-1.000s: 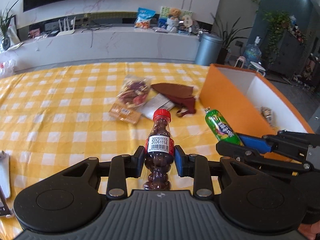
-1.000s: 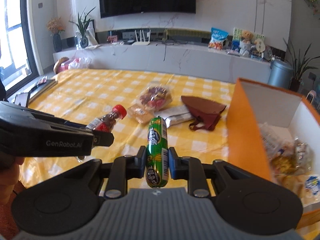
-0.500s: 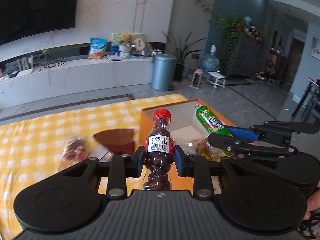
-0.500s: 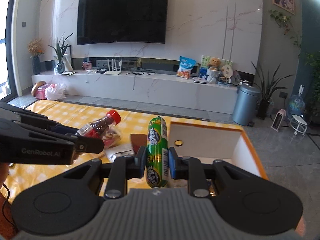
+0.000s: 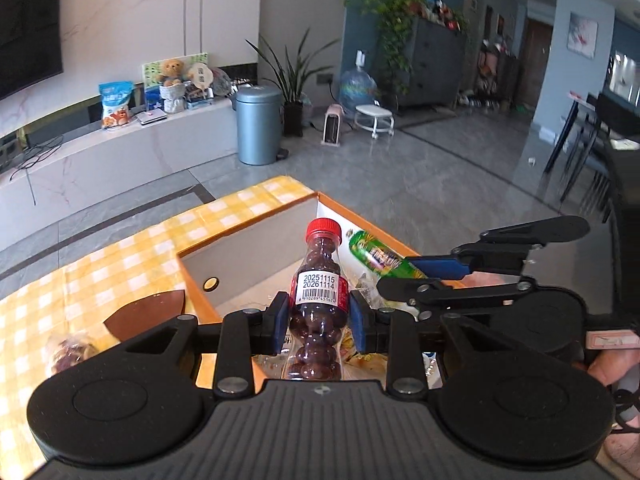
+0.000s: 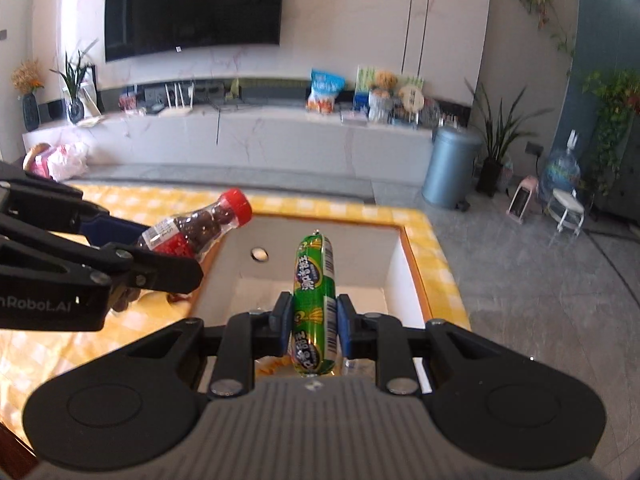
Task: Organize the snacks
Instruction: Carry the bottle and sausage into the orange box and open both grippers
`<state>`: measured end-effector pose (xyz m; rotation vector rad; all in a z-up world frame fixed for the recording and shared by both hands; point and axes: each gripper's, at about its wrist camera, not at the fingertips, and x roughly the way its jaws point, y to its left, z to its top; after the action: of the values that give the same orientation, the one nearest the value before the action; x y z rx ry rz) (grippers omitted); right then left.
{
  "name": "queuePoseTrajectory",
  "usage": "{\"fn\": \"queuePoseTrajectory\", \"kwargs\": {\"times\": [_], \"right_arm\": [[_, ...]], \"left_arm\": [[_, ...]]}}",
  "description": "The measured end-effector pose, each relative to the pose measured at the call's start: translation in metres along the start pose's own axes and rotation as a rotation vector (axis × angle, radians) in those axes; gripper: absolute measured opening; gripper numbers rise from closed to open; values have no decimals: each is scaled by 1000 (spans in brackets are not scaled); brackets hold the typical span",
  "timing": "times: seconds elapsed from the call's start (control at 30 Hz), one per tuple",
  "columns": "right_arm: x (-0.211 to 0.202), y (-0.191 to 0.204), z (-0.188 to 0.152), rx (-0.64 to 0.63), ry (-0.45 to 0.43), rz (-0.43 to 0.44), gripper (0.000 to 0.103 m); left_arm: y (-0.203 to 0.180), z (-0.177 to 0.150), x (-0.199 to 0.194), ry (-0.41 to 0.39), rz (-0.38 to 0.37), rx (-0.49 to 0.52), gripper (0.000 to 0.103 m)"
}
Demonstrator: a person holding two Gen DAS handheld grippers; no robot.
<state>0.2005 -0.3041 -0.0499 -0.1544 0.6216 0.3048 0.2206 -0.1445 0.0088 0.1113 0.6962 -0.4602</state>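
1. Left gripper (image 5: pixel 319 322) clamps the bottle (image 5: pixel 318 300), cap at 12 o'clock, over the box (image 5: pixel 248 232).
2. Right gripper (image 6: pixel 313 324) clamps the sausage (image 6: pixel 314 300) above the box's open inside.

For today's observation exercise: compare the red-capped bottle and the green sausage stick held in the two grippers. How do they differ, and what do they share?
The bottle is clear plastic showing dark round candies, with a red cap; the sausage stick is an opaque green printed wrapper. The bottle is waisted and wider; the stick is a slim, even cylinder. The left gripper holds the bottle, the right gripper the stick. Both carry barcodes and are clamped above the orange box.
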Motion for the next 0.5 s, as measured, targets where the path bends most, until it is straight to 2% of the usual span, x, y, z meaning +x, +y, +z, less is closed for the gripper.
{"fn": "queuePoseTrajectory", "kwargs": {"times": [0.17, 0.3, 0.5], "right_arm": [[40, -15, -5, 25, 108, 4, 21], [61, -19, -10, 18, 158, -3, 21], [84, -26, -12, 10, 221, -17, 21]], "left_arm": [[-3, 1, 33, 90, -28, 24, 35], [0, -6, 53, 163, -20, 43, 35], [-1, -13, 78, 216, -20, 59, 35]]}}
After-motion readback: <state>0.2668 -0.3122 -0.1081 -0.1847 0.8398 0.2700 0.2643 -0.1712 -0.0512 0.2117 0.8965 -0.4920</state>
